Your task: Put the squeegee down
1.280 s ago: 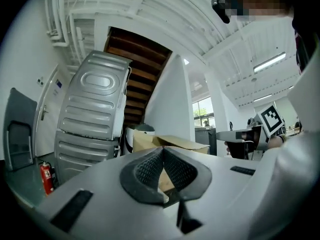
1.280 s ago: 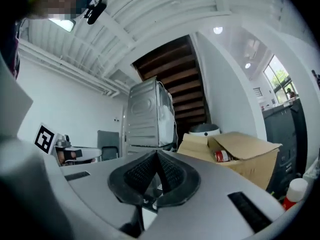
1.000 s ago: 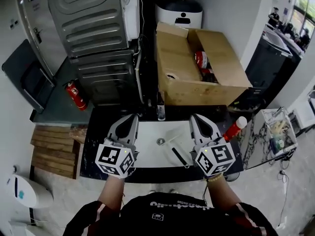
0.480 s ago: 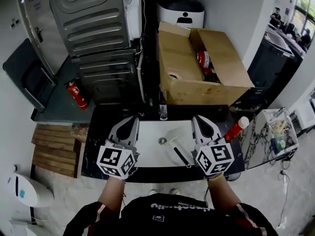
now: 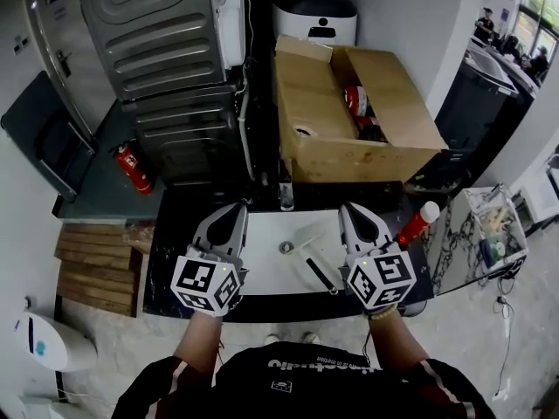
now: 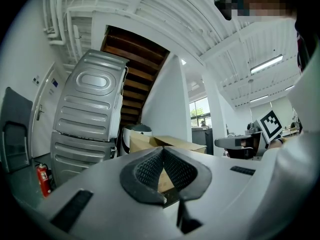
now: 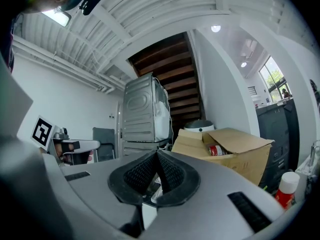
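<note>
Black-handled squeegee [image 5: 319, 275] lying unmoved on white countertop [image 5: 262, 273]; left gripper [image 5: 234, 209], right gripper [image 5: 348, 209] hovering alongside as before, jaws pressed together, empty.

The squeegee [image 5: 315, 269], pale blade and dark handle, lies flat and slanted in the white basin [image 5: 262, 273].

The squeegee [image 5: 316, 274] lies on the tabletop [image 5: 262, 279], between the left tool [image 5: 234, 209] and the right tool [image 5: 349, 209]. Behind stands a box [image 5: 325, 151], with a washing machine [image 5: 166, 59] to its left.
</note>
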`<state>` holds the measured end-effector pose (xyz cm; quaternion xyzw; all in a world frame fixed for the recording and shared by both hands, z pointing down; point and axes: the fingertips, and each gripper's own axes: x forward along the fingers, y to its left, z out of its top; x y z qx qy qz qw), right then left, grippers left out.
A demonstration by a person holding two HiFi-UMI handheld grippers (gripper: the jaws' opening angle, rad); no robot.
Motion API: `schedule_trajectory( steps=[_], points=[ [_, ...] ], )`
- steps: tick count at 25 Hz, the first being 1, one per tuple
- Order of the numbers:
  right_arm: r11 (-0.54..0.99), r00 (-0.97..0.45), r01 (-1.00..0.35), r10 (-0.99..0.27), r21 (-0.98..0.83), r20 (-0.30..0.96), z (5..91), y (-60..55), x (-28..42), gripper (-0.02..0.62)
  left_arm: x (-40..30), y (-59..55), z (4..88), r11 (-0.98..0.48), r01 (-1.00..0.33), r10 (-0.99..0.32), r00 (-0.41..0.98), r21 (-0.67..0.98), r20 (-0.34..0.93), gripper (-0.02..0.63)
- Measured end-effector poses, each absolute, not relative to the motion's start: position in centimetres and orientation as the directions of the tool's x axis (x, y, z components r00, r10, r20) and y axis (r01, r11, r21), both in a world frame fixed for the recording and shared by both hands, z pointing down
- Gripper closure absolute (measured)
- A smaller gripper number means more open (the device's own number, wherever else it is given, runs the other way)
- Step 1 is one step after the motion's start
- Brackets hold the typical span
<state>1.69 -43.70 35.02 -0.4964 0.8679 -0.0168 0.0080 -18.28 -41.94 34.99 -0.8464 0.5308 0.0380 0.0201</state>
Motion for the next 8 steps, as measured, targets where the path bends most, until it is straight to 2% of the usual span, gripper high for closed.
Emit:
schedule_trajectory(
  steps=[8],
  points=[
    [0.508,-0.509,-0.86,-0.861,-0.038,0.004,35.12,-43.84,2.04,0.558,-18.07,-42.2,35.17,-0.433,-0.901,-0.898,0.43,0.011,-0.087,0.592]
  ],
)
